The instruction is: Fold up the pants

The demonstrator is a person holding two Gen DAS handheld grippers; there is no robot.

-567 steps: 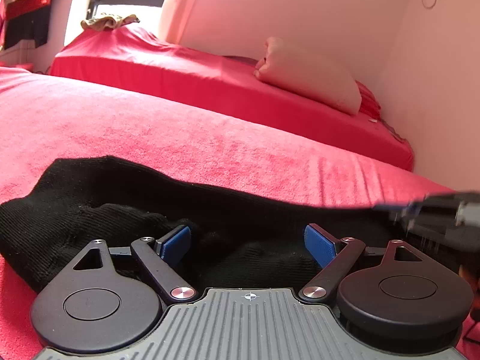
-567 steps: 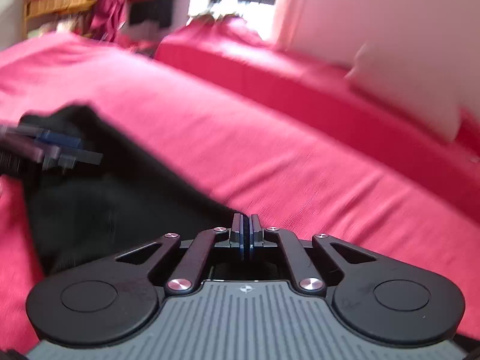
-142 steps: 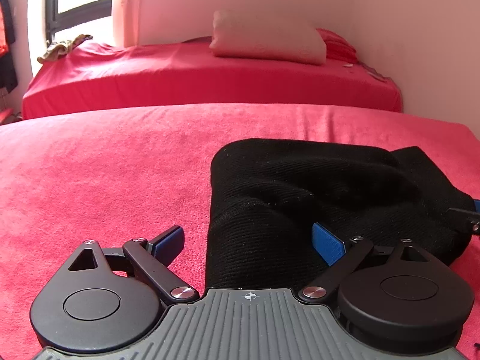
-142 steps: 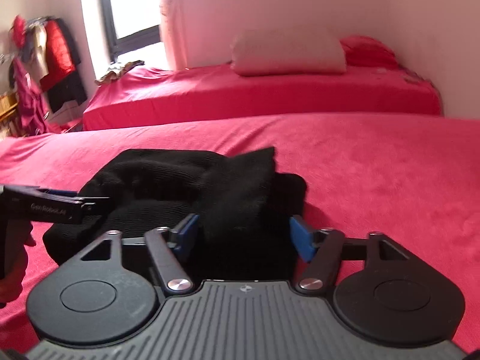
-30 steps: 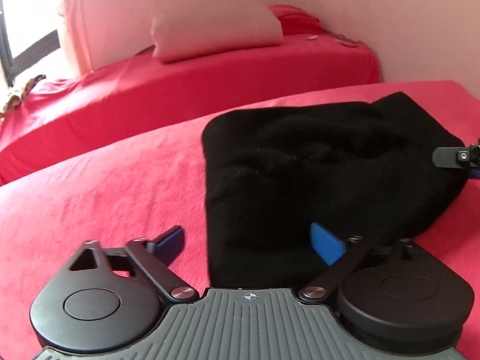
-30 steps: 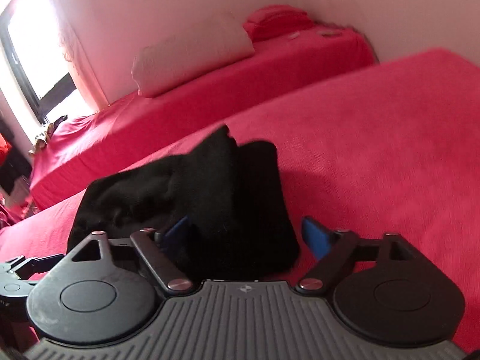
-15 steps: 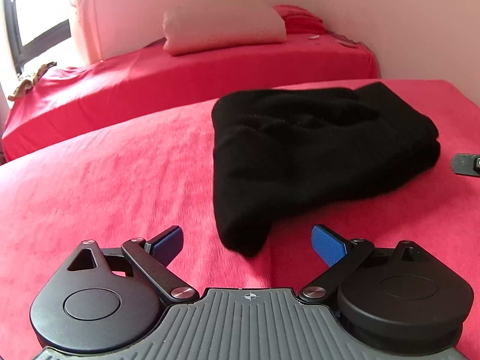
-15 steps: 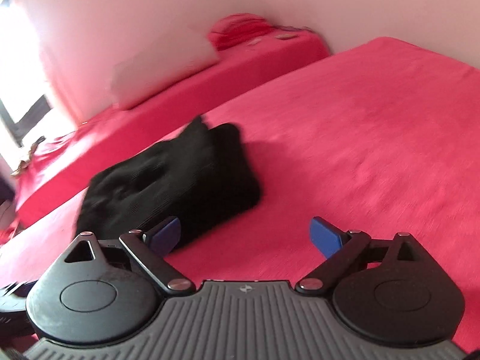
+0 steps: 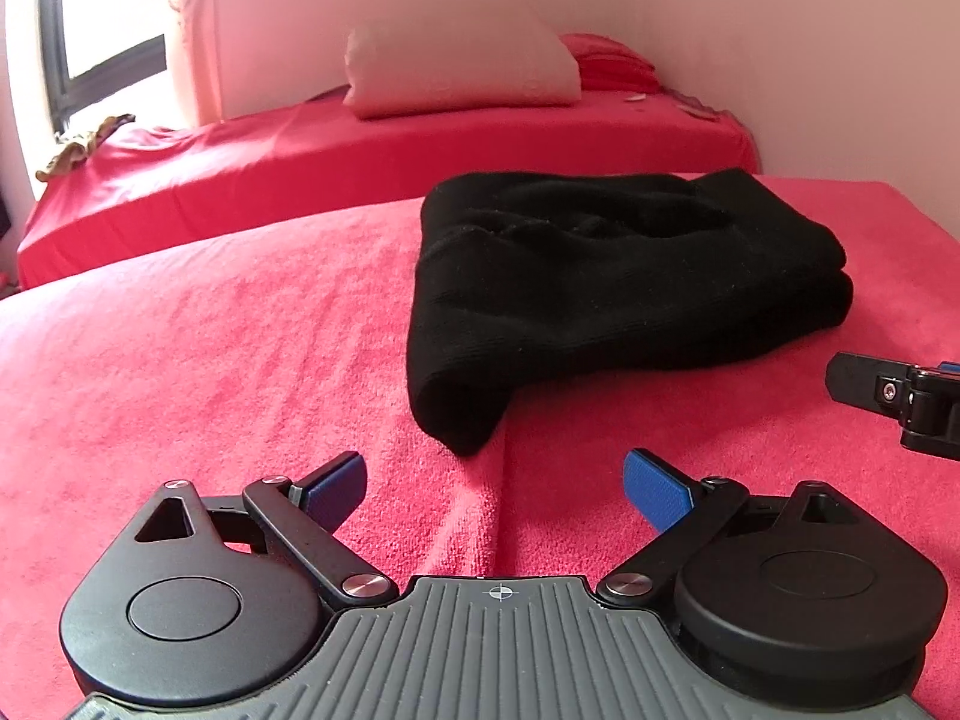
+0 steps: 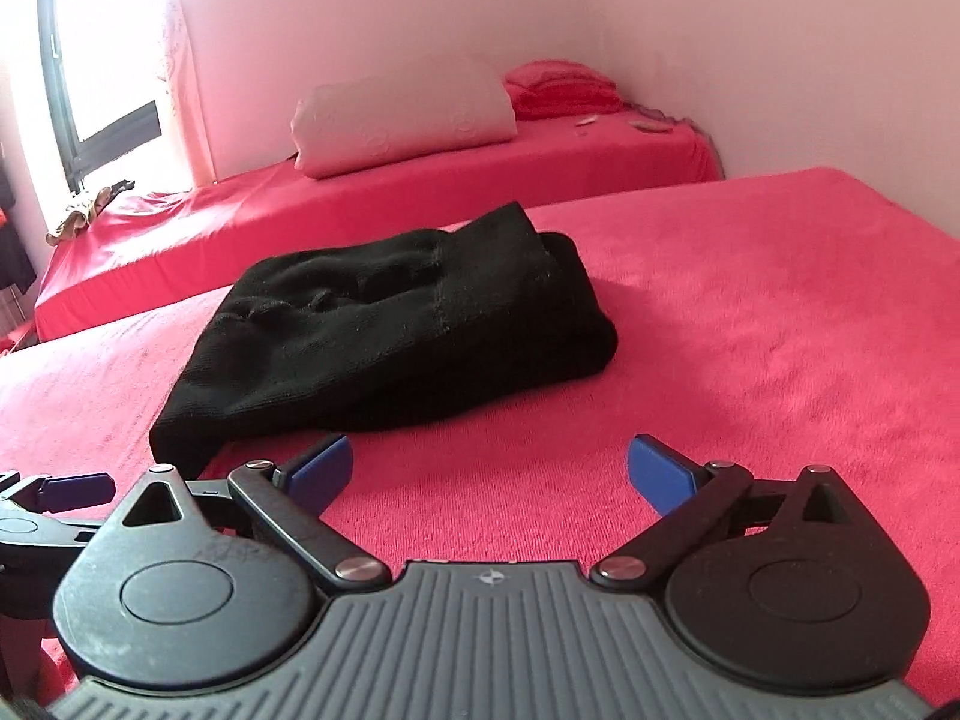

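Observation:
The black pants [image 9: 600, 288] lie folded into a thick bundle on the red bed cover [image 9: 180, 372]; they also show in the right wrist view [image 10: 384, 330]. My left gripper [image 9: 495, 483] is open and empty, just short of the bundle's near corner. My right gripper [image 10: 489, 468] is open and empty, a little in front of the bundle's near edge. The right gripper's tip shows at the right edge of the left wrist view [image 9: 900, 393], and the left gripper shows at the left edge of the right wrist view [image 10: 54, 498].
A second red bed [image 9: 360, 150] stands behind, with a pale pillow [image 9: 462, 72] and folded red cloth [image 10: 558, 87] against the wall. A window [image 9: 102, 60] is at the far left. The wall [image 9: 840, 60] runs along the right side.
Both grippers have drawn back from the pants, which now lie free on the bed. The right wrist view has swung left and steadied on the bundle.

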